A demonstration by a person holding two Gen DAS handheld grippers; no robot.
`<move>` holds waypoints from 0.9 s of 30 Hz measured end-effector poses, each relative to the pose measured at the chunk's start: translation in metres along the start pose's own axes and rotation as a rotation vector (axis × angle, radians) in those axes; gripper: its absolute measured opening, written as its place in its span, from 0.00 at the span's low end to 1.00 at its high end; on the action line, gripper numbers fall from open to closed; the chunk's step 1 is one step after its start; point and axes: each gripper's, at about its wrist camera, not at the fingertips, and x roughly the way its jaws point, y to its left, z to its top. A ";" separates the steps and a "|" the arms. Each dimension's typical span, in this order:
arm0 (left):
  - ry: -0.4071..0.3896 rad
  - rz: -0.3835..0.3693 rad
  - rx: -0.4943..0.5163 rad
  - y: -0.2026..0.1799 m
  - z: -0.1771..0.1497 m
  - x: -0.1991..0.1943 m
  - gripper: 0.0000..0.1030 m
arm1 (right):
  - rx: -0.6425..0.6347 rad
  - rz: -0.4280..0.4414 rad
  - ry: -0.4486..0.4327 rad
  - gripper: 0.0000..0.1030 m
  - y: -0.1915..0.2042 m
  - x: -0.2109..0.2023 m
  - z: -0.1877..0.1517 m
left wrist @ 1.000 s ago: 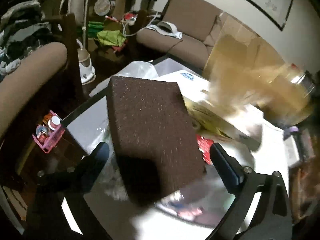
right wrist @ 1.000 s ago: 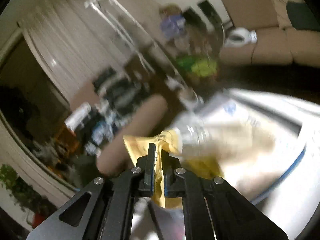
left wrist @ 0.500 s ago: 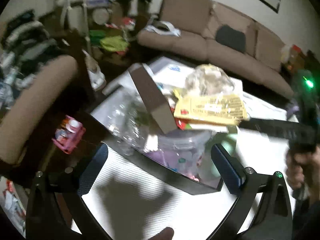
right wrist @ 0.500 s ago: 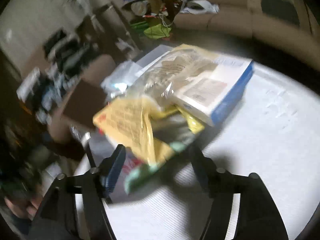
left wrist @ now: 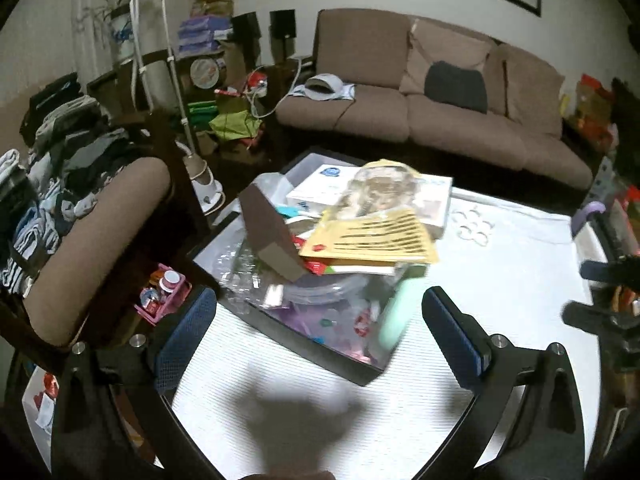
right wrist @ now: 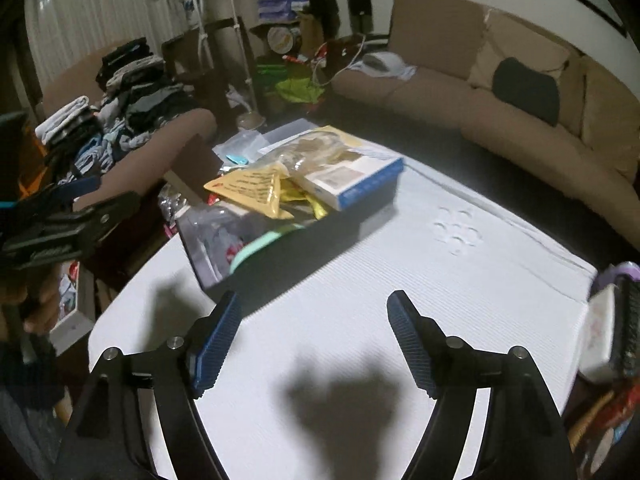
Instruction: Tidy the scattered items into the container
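A black container (left wrist: 320, 354) stands on the white table (left wrist: 500, 280), heaped with items: a brown sponge block (left wrist: 268, 232), a yellow packet (left wrist: 372, 240), a clear bag of snacks (left wrist: 380, 190), a white and blue box (left wrist: 320, 188) and a mint-green item (left wrist: 394, 312). My left gripper (left wrist: 320, 328) is open and empty, just in front of the container. My right gripper (right wrist: 314, 334) is open and empty above the bare table, short of the container (right wrist: 304, 248). The yellow packet (right wrist: 252, 190) and the box (right wrist: 356, 180) also show in the right wrist view.
A brown sofa (left wrist: 420, 120) runs behind the table. A chair piled with clothes (left wrist: 80, 200) stands at the left. A pink caddy (left wrist: 164, 300) sits below the table's left edge. More clutter (right wrist: 604, 336) lies at the table's right edge.
The left gripper let go of the brown sponge block and the right let go of the yellow packet; both now lie in the container. Both grippers opened and drew back.
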 end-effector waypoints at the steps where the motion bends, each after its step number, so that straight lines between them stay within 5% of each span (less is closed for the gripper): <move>1: 0.004 -0.012 -0.001 -0.004 0.000 -0.002 1.00 | 0.006 -0.002 -0.005 0.76 -0.003 -0.010 -0.005; 11: 0.032 -0.036 0.025 -0.045 -0.004 -0.023 1.00 | 0.070 -0.028 -0.081 0.79 -0.026 -0.083 -0.040; 27: 0.040 -0.016 0.039 -0.060 -0.005 -0.015 1.00 | 0.078 -0.035 -0.089 0.79 -0.034 -0.089 -0.042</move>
